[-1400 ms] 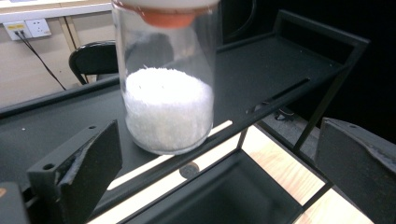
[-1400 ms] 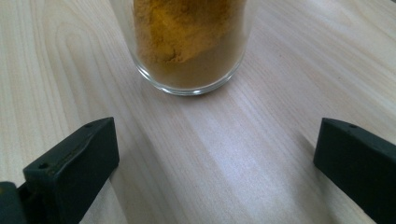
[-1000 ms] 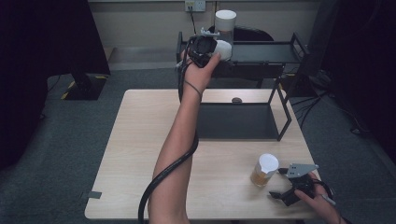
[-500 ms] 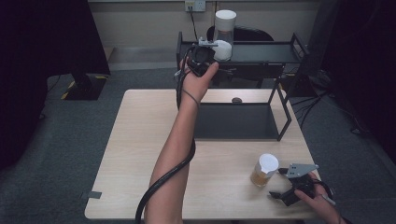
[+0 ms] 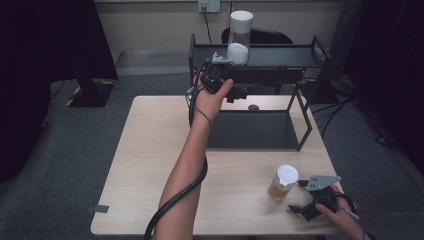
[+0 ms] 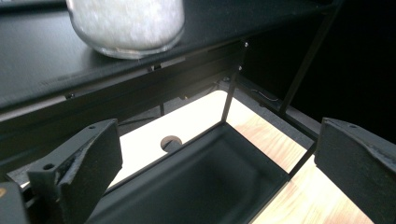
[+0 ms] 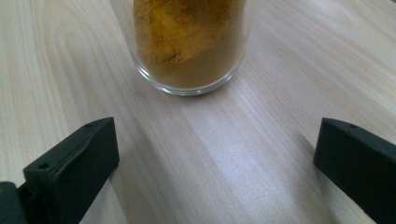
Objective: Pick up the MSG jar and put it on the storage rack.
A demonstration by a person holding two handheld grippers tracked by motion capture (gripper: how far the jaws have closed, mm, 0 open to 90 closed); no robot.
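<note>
The left gripper (image 5: 235, 90) had withdrawn from the shelved white-powder jar (image 5: 239, 37), fingers wide, empty. Glass: rigid, slippery, fragile; grip mid-body.

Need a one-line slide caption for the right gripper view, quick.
Open right gripper faces a glass jar of orange-brown powder standing on the light wooden table, jaws spread wide and short of the glass.

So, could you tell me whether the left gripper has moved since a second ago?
Yes. The left gripper has drawn back and down from the white-powder jar on the shelf, jaws open.
</note>
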